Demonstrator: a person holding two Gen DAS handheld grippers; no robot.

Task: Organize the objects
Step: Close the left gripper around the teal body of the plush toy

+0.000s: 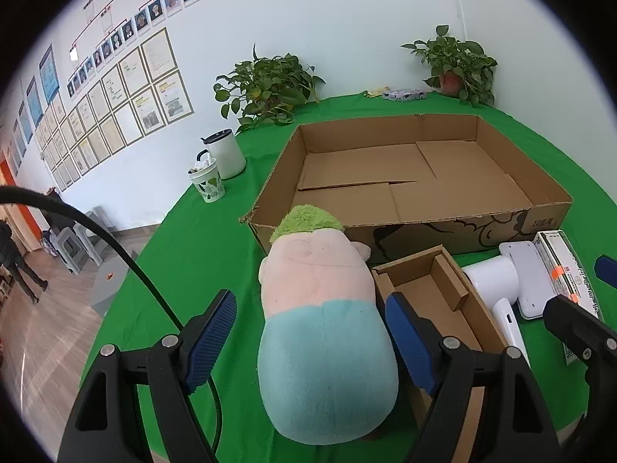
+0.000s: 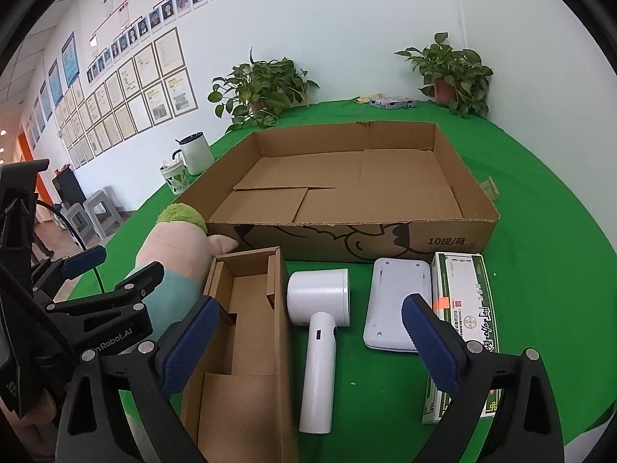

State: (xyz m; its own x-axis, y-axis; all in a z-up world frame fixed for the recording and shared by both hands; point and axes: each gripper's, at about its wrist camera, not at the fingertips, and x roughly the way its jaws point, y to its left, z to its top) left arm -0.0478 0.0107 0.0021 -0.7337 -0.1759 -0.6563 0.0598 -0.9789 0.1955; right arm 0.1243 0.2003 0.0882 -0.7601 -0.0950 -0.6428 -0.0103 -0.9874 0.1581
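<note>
Nothing sits in the big cardboard box (image 2: 347,177) yet, so we have all the sorting left. Our left gripper (image 1: 312,324) is spread around the plush toy (image 1: 324,332) by the table's (image 2: 540,212) front edge; our right gripper (image 2: 308,332) hangs apart over the white handheld device (image 2: 320,332).

Counter (image 2: 540,200) draped in green cloth. Resting on it: a large open cardboard box (image 2: 347,239); in front of this, left to right, a plush toy (image 1: 324,332), a small open carton (image 2: 246,332), a white handheld device (image 2: 318,332), a flat white unit (image 2: 393,301) and a green-and-white packet (image 2: 466,293). At the rear: two potted plants (image 2: 258,92) (image 2: 455,73), a white jug (image 2: 196,152), a patterned cup (image 2: 174,179) and a small flat pack (image 2: 393,103).
</note>
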